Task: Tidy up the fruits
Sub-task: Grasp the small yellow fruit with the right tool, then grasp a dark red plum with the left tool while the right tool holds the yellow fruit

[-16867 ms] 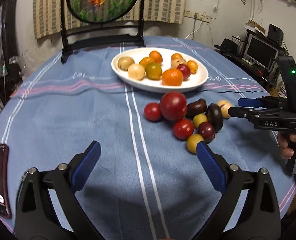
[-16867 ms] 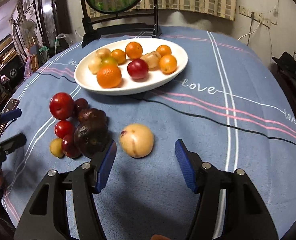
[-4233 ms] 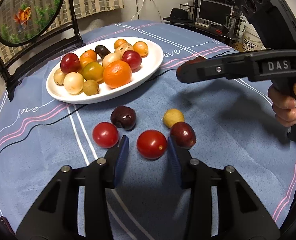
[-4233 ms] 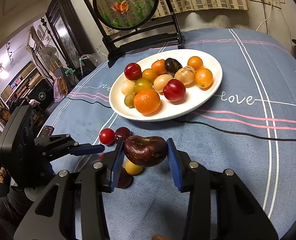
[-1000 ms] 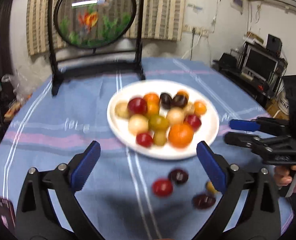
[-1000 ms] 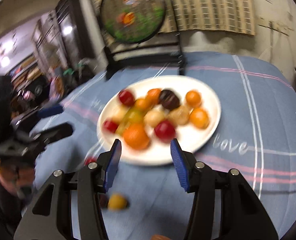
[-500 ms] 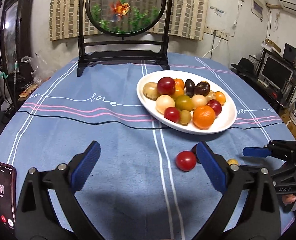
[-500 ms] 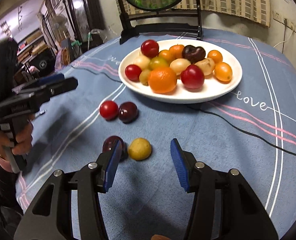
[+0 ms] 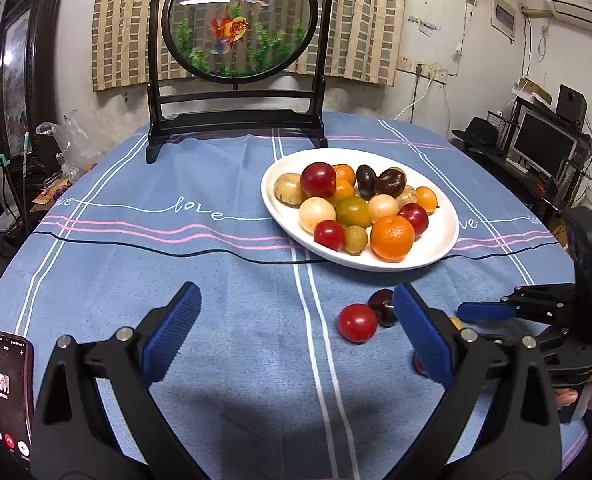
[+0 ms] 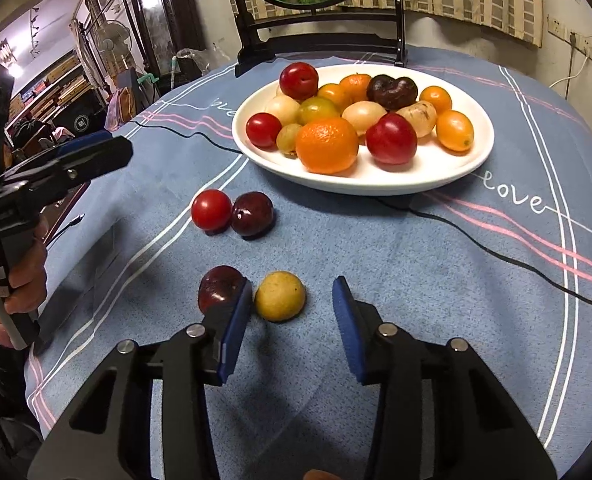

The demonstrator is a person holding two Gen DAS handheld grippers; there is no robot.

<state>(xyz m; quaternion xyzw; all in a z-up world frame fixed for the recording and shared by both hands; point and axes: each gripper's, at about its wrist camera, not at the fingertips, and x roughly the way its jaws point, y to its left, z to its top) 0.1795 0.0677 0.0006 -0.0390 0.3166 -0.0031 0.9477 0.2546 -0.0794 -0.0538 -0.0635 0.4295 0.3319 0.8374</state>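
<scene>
Closing in on the yellow fruit [image 10: 280, 296], the right gripper [image 10: 292, 316] has just been narrowing its jaws, and they now stand apart with the fruit between the blue pads, nearer the left one but not yet pressed by either. Compared with half a second ago it sits lower and closer to the cloth, so the fruit looms larger between the tips. A dark plum [image 10: 220, 288] lies just beside the left pad (a likely thing to nudge). The left gripper [image 9: 296, 332] hangs wide open and empty over the blue tablecloth [image 9: 216, 280]. A red tomato [image 10: 211, 210] and a second dark plum [image 10: 253, 214] touch each other short of the white plate [image 10: 472, 160]. Four fruits remain loose; this looks like the next pick for the plate.
</scene>
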